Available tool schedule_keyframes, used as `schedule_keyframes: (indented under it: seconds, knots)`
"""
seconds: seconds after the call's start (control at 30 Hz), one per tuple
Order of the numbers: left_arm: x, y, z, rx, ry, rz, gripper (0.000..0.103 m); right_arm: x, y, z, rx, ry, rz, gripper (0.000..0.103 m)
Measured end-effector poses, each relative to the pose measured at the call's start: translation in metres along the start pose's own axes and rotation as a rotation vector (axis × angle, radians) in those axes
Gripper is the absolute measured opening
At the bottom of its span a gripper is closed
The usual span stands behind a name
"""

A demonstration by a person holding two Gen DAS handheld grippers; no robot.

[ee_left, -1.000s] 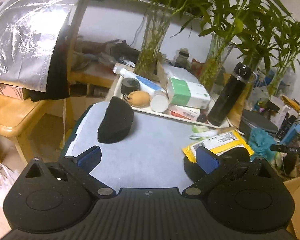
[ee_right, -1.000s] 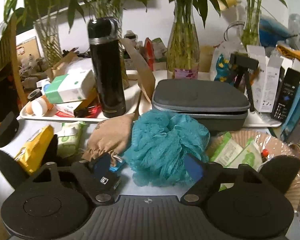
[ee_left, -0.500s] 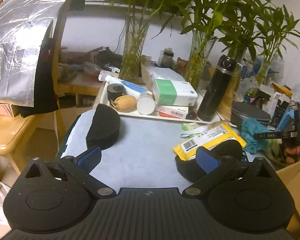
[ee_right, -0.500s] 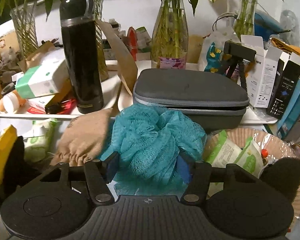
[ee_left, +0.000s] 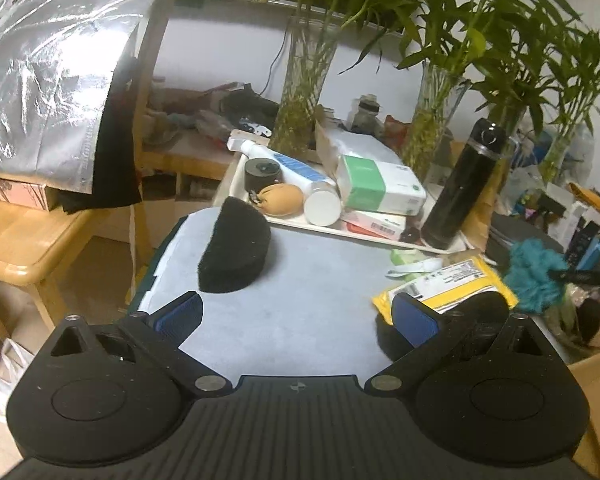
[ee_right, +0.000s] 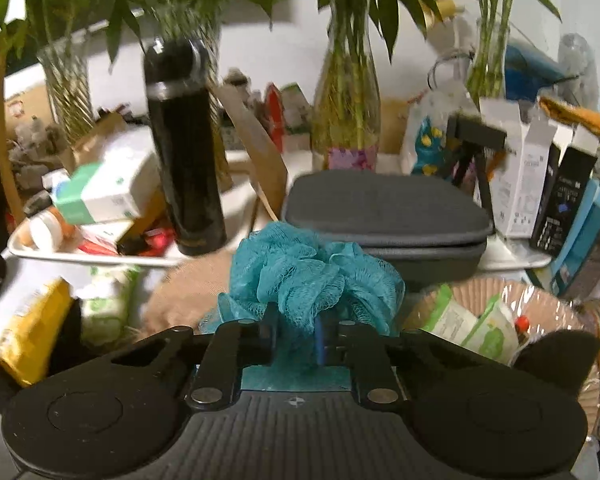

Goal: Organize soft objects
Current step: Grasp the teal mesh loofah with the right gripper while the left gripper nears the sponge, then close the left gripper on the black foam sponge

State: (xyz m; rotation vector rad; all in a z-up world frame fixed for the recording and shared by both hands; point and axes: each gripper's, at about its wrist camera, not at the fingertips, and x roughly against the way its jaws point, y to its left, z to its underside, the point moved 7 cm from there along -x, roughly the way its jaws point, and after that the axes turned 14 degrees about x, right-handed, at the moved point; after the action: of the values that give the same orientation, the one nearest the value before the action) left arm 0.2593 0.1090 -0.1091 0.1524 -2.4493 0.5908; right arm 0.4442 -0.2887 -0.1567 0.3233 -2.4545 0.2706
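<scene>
The right tongs point(ee_right: 298, 334) were clamped on a teal bath pouf point(ee_right: 310, 276), light, squashy mesh best pinched at its gathered core, above the worktop point(ee_left: 300, 300), while the left tongs point(ee_left: 296, 314) stood apart.

A lived-in home is shown, not a lab or shop. A crowded table point(ee_left: 300, 312) is seen, backed by bamboo stalks in glass vases point(ee_right: 346, 120). A tray point(ee_left: 380, 238) is loaded with toiletries: a tube point(ee_left: 284, 160), a tissue box point(ee_left: 380, 188) and a black flask point(ee_right: 184, 160). Retail cartons point(ee_right: 524, 184) and a grey zip case point(ee_right: 384, 212) are piled alongside. A wooden side table point(ee_left: 20, 240) and a foil-covered sheet point(ee_left: 48, 80) are seen at the left.
</scene>
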Motion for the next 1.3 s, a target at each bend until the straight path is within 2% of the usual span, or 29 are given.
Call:
schedule_keyframes:
  seconds: [0.23,0.47,0.63,0.87,1.17,1.23,1.3]
  knots:
    - [-0.01,0.008,-0.003,0.003,0.009,-0.053,0.103,0.036,0.008,-0.014,0.033,-0.06,-0.017,0.018]
    - [-0.041,0.004,-0.014,-0.143,-0.041,-0.116,0.103,0.069,0.004,-0.017,0.013,-0.103,-0.036,0.018]
    - [-0.073,0.008,-0.019,-0.208,-0.064,-0.138,0.103,0.082,0.002,-0.012,0.012,-0.103,-0.043,0.018]
    - [-0.112,0.019,-0.03,-0.187,-0.069,-0.159,0.103,0.098,0.009,-0.008,0.009,-0.113,-0.08,0.018]
    - [-0.158,0.035,-0.029,-0.192,-0.016,-0.176,0.103,0.101,0.015,-0.007,0.012,-0.116,-0.12,0.018]
    - [-0.164,0.038,-0.03,-0.171,-0.008,-0.177,0.097,0.1,0.013,-0.006,0.007,-0.115,-0.12,0.018]
    - [-0.17,0.042,-0.028,-0.141,0.034,-0.169,0.066,0.101,0.011,-0.006,0.001,-0.118,-0.123,0.018]
